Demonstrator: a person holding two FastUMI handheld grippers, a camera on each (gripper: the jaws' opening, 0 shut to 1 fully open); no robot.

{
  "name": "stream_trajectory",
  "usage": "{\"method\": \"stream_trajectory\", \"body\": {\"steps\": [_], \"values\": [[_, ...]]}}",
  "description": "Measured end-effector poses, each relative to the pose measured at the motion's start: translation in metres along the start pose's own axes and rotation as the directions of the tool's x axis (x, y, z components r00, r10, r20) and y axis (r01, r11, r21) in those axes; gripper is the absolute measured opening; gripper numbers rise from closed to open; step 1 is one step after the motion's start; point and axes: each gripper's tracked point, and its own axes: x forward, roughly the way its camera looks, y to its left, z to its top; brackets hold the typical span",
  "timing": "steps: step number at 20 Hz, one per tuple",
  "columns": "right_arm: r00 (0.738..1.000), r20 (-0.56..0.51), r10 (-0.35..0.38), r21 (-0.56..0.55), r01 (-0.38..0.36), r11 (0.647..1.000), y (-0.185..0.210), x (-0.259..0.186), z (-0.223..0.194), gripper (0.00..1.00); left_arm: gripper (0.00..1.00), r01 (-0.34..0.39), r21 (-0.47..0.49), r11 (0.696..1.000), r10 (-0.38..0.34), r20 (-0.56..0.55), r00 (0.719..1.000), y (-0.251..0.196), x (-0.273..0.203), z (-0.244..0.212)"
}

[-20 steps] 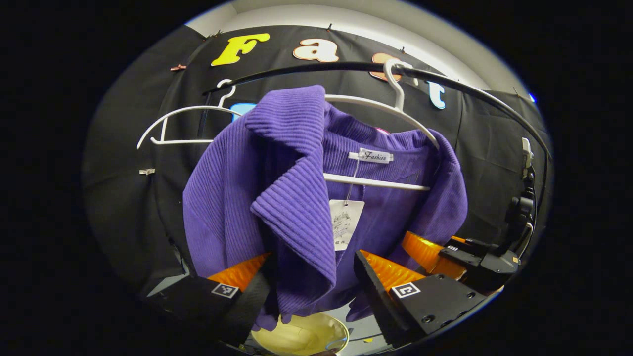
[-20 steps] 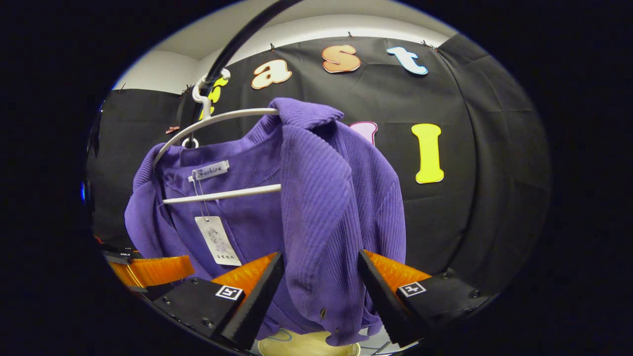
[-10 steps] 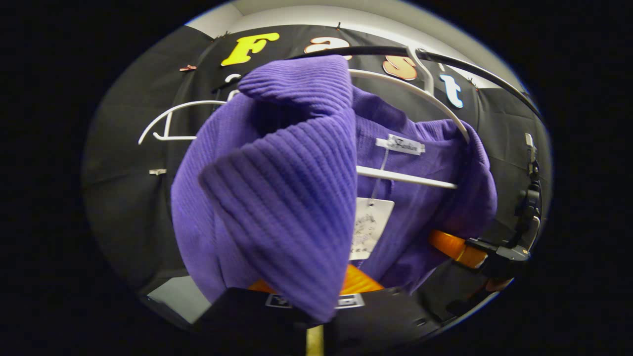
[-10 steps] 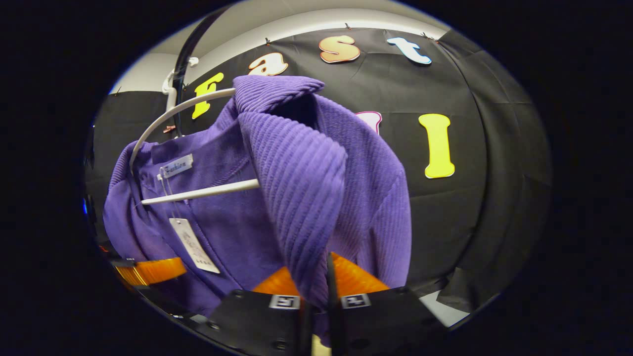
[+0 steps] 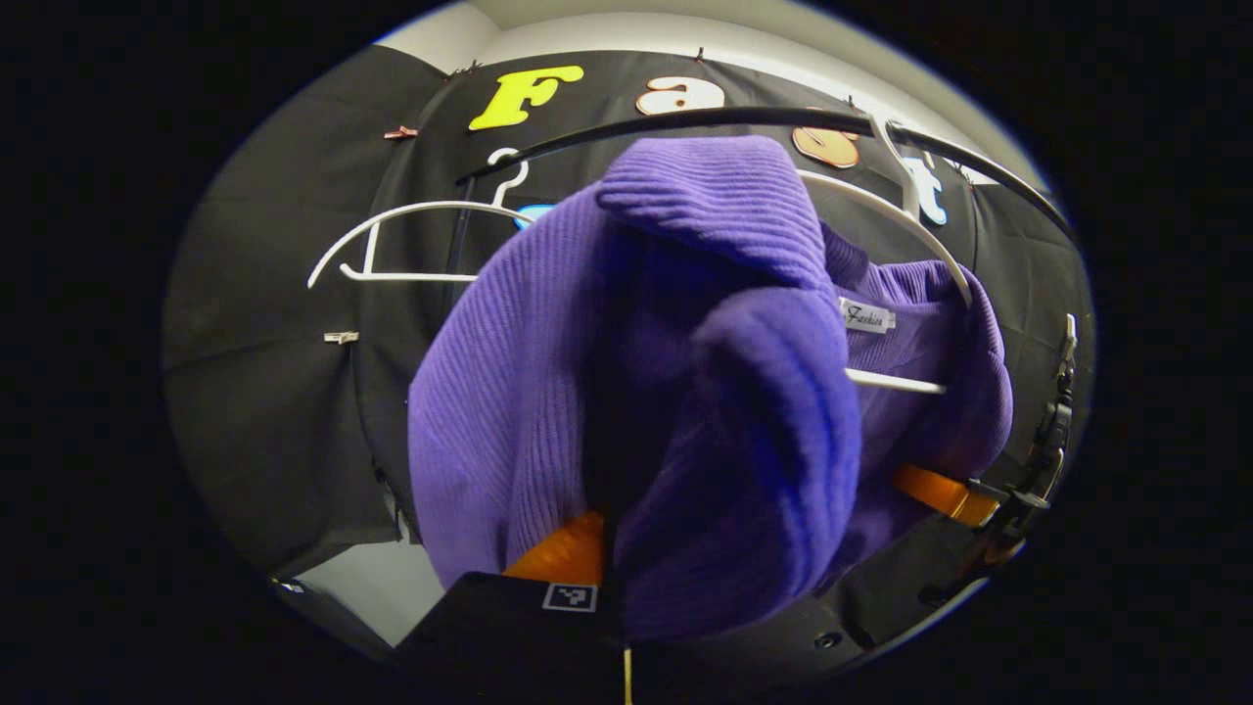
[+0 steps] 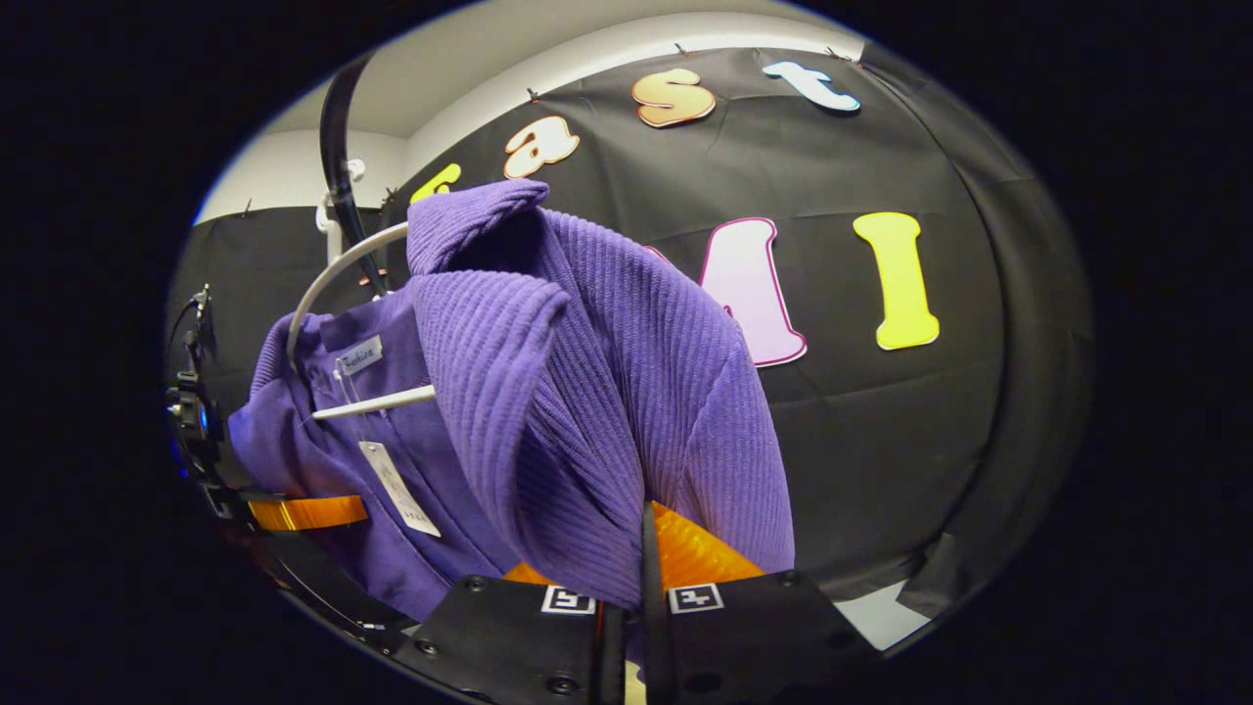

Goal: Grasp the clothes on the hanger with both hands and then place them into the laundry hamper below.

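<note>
Purple ribbed garment point(image 5: 548, 392) hangs on a white hanger point(image 5: 881, 211) hooked over a black curved rail point(image 5: 685, 119), set against the booth's black cloth wall point(image 6: 881, 441). It drapes open-fronted, neck label and a hang tag point(image 6: 396, 490) showing inside, so each front panel falls free as a fold a tool can take from below. Left tool point(image 5: 612, 587): its fingers are pressed together on the near front panel, the cloth bunched and ballooning toward the lens. Right tool point(image 6: 636, 597): likewise closed, pinching the lower edge of the opposite panel, the ribbed lapel rising straight out of its grip. In the left gripper view the right tool is seen at the far right under the garment; in the right gripper view the left tool sits low at the left edge. Both shoulders of the garment look seated on the hanger arms, so I judge the grasp made and the lift-off not yet done. In the way: the hanger's crossbar point(image 6: 377, 401) and shoulder arms, which the collar must clear; a second, bare white hanger point(image 5: 392, 235) hangs close alongside on the same rail. Hamper not made out from here; floor pale below.
</note>
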Motion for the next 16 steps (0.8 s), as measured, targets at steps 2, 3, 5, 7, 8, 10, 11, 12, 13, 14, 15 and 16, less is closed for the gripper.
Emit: {"method": "stream_trajectory", "body": {"steps": [2,3,5,7,8,10,11,12,13,14,15,16], "values": [[0.999,0.016,0.028,0.006,-0.028,1.0,-0.004,-0.006,0.006,0.12,0.07,-0.016,-0.01,1.0,0.016,0.021,1.0,0.008,-0.009,0.01],[0.999,0.026,0.039,0.013,-0.039,0.999,-0.007,-0.009,0.01,0.12,0.07,-0.03,-0.012,0.999,0.031,0.041,0.999,0.012,-0.016,0.017],[0.998,0.048,0.051,0.066,-0.054,0.996,-0.011,-0.013,0.019,0.12,0.07,-0.057,-0.013,0.998,0.058,0.078,0.995,0.019,-0.028,0.032],[0.995,0.079,0.058,0.11,-0.066,0.992,-0.015,-0.017,0.029,0.12,0.07,-0.085,-0.005,0.996,0.085,0.117,0.99,0.029,-0.037,0.049],[0.993,0.1,0.064,0.131,-0.077,0.988,-0.017,-0.019,0.036,0.12,0.07,-0.101,0.0,0.995,0.1,0.132,0.986,0.035,-0.039,0.057],[0.982,0.164,0.089,0.192,-0.121,0.974,-0.016,-0.026,0.059,0.12,0.07,-0.132,0.012,0.991,0.129,0.157,0.979,0.043,-0.042,0.067],[0.974,0.2,0.107,0.209,-0.149,0.966,-0.013,-0.028,0.071,0.12,0.07,-0.144,0.018,0.989,0.139,0.168,0.976,0.046,-0.044,0.073],[0.966,0.226,0.124,0.213,-0.174,0.961,-0.01,-0.03,0.08,0.16,0.07,-0.157,0.024,0.987,0.15,0.184,0.971,0.048,-0.047,0.079],[0.96,0.242,0.14,0.211,-0.193,0.958,-0.008,-0.031,0.086,0.17,0.07,-0.165,0.03,0.986,0.156,0.2,0.967,0.05,-0.05,0.088],[0.955,0.253,0.154,0.209,-0.209,0.955,-0.006,-0.033,0.092,0.17,0.07,-0.171,0.035,0.985,0.159,0.217,0.963,0.051,-0.052,0.095],[0.951,0.266,0.16,0.215,-0.22,0.951,-0.006,-0.038,0.098,0.17,0.07,-0.176,0.04,0.983,0.162,0.235,0.958,0.051,-0.056,0.102],[0.945,0.284,0.165,0.23,-0.234,0.945,-0.008,-0.041,0.106,0.17,0.07,-0.183,0.048,0.982,0.165,0.253,0.953,0.052,-0.058,0.11]]}}
